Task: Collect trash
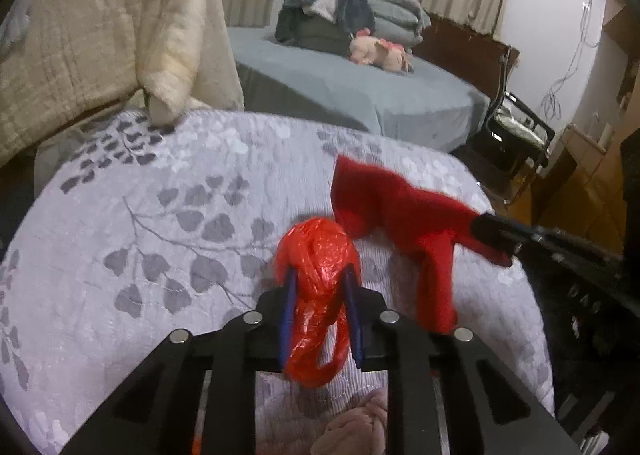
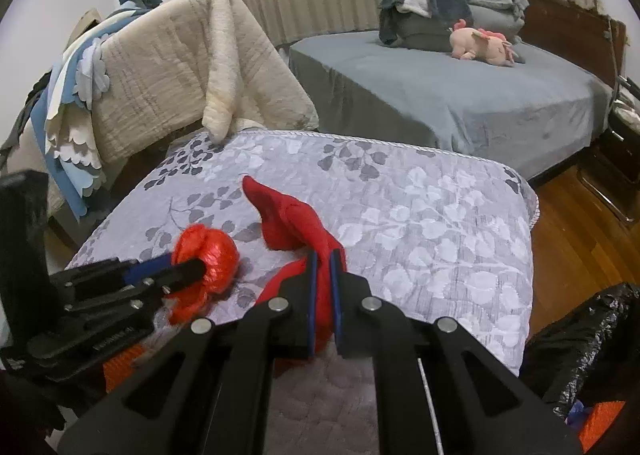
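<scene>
My left gripper (image 1: 320,275) is shut on a crumpled red plastic bag (image 1: 318,255), held just above the grey leaf-patterned quilt (image 1: 160,215); the bag's looped handle hangs between the fingers. From the right wrist view the left gripper (image 2: 196,269) comes in from the left with the red plastic bag (image 2: 208,259). My right gripper (image 2: 323,255) is shut on a red cloth (image 2: 288,219) that trails onto the quilt (image 2: 440,223). In the left wrist view the right gripper (image 1: 490,229) holds the red cloth (image 1: 400,211) at its right end.
A cream blanket (image 2: 168,67) drapes over a chair at the back left. A grey bed (image 2: 460,95) with a pink plush toy (image 2: 480,43) stands behind. A black trash bag (image 2: 588,339) sits at the lower right over wooden floor (image 2: 568,215).
</scene>
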